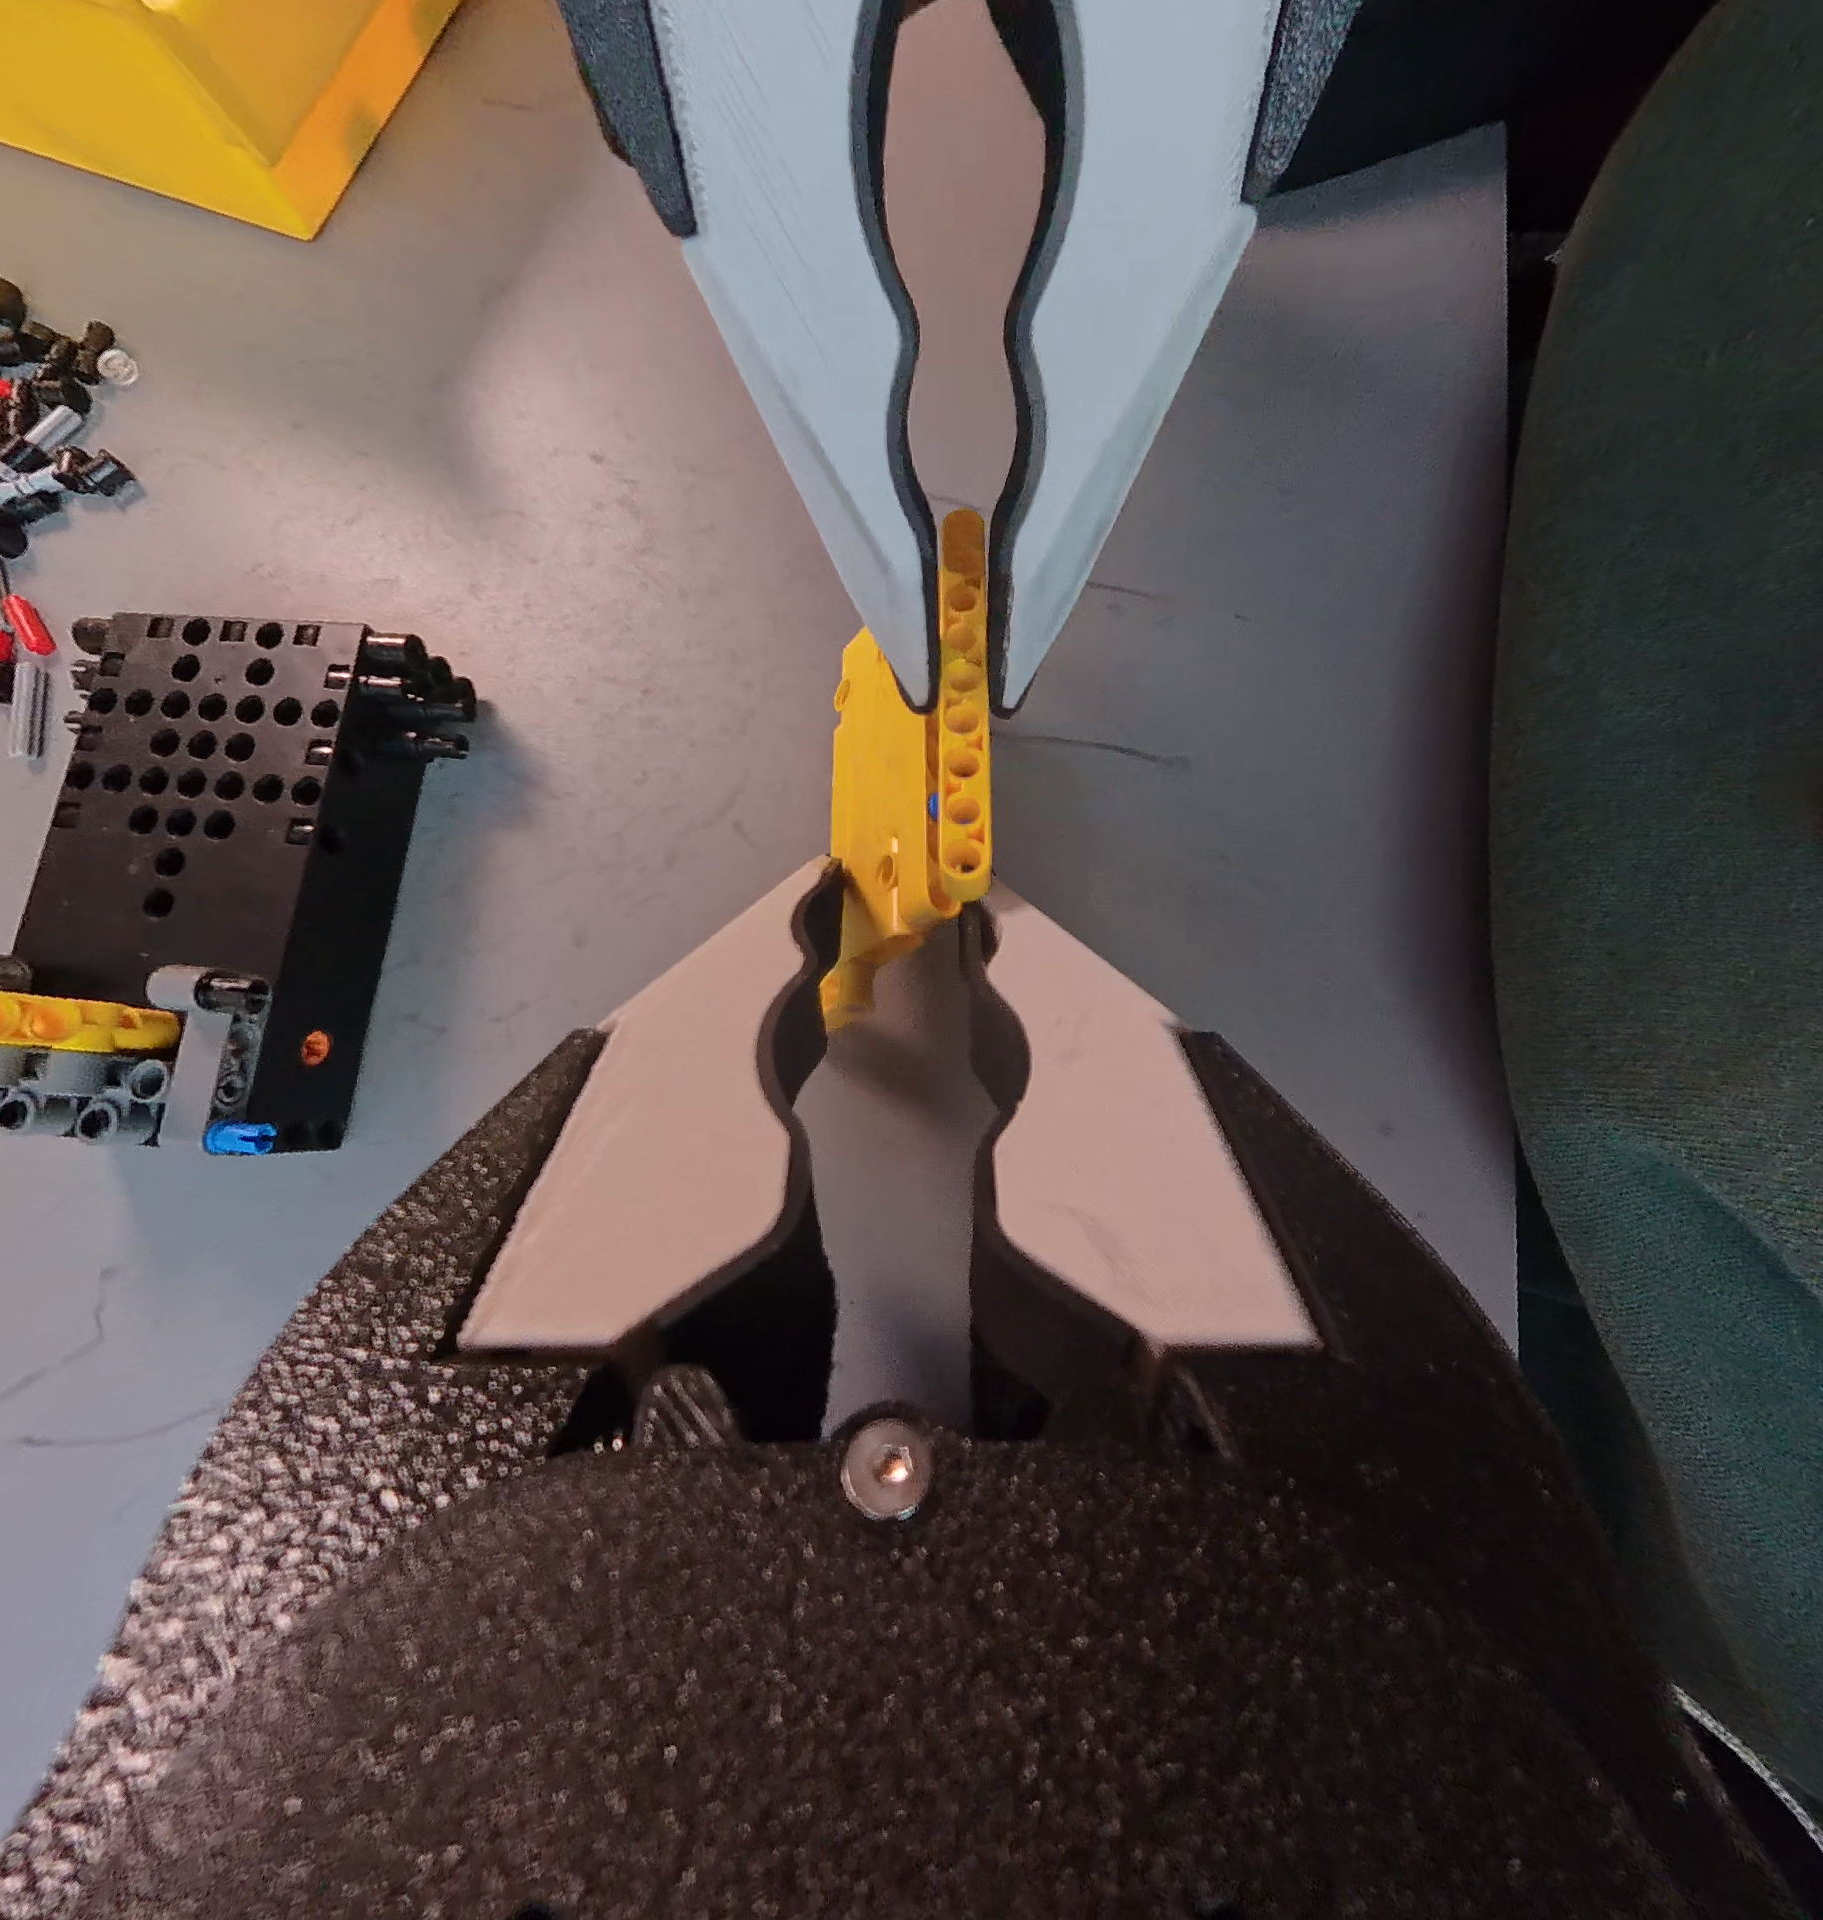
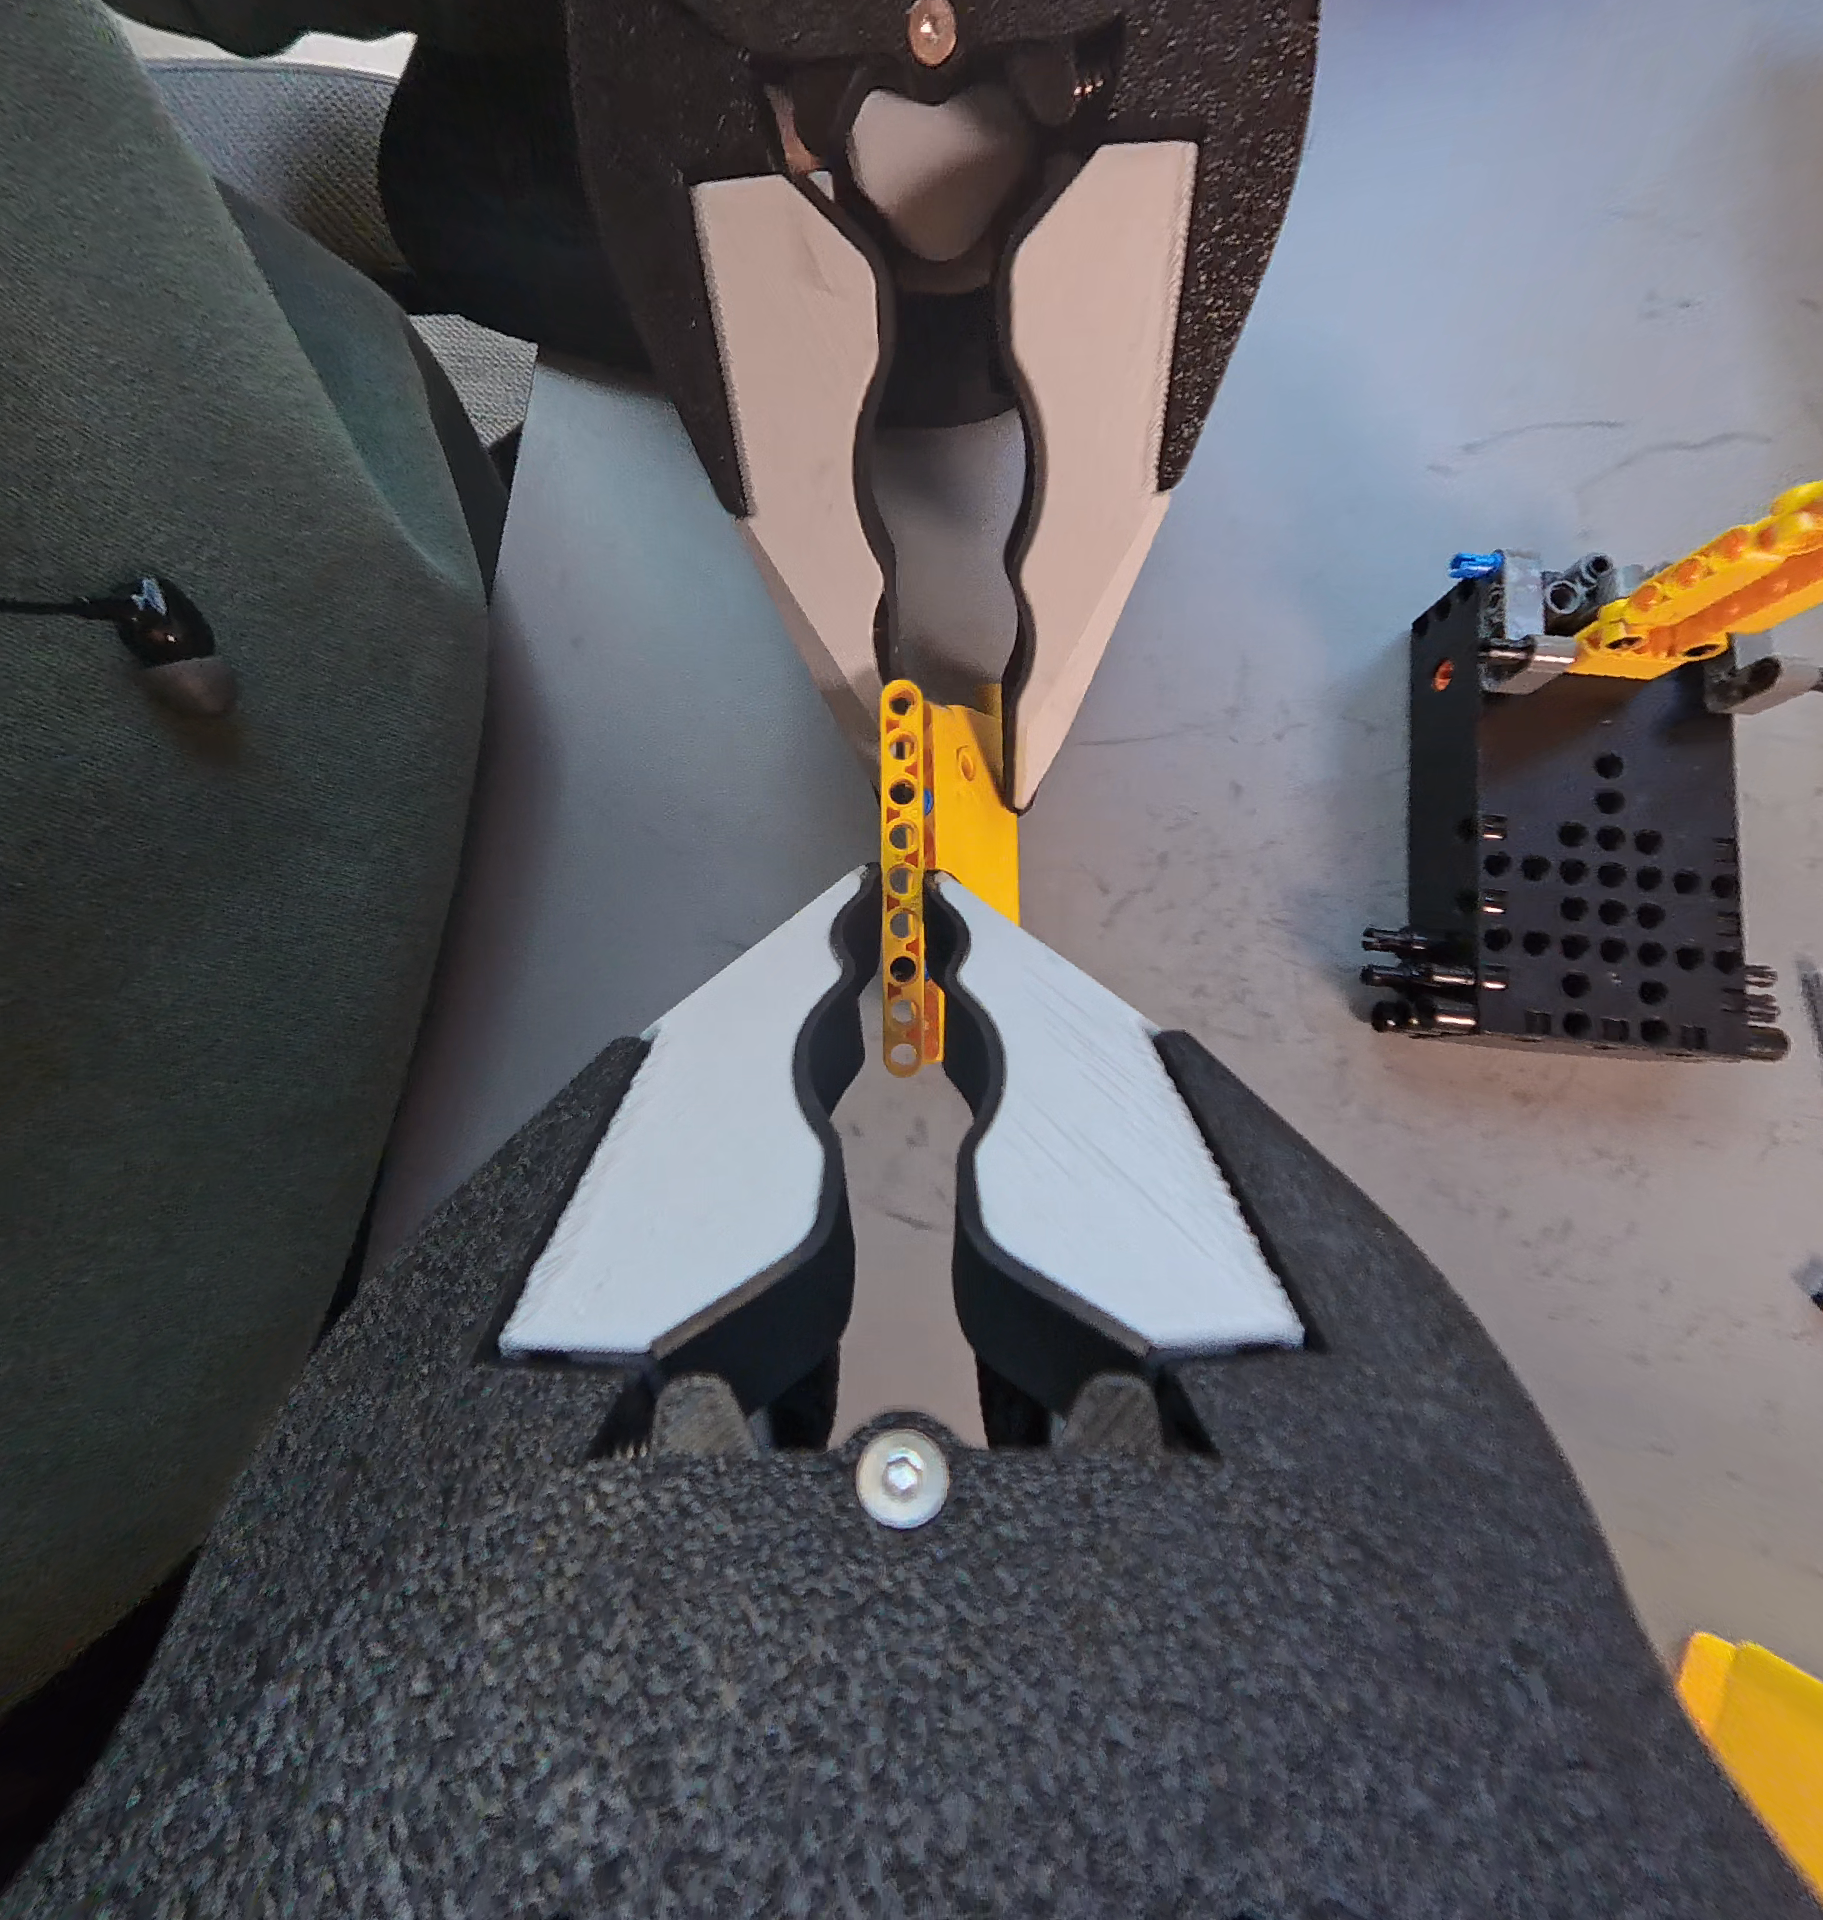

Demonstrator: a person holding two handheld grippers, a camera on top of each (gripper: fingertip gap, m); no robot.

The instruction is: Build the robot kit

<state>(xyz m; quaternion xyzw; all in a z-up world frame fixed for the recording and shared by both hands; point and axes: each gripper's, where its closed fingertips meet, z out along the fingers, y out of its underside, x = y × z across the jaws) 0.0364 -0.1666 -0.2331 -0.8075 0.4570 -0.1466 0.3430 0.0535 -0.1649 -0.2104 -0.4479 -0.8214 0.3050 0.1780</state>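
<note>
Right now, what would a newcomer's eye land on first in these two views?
The two grippers, meeting tip to tip mid-frame: the right gripper shut on a yellow holed beam, the left gripper on the yellow panel beside it. Next, the black holed block on the table, with loose pins behind it.

Beam (image 2: 903,883) between facing grippers, above table (image 2: 1302,1195).

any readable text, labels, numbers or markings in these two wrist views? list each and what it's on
None readable in either view.
Yellow holed beam: no print visible.
Yellow panel: plain.
Black perforated block: holes only.
Yellow bin: nothing showing.
Gripper fingers: unmarked.
</note>
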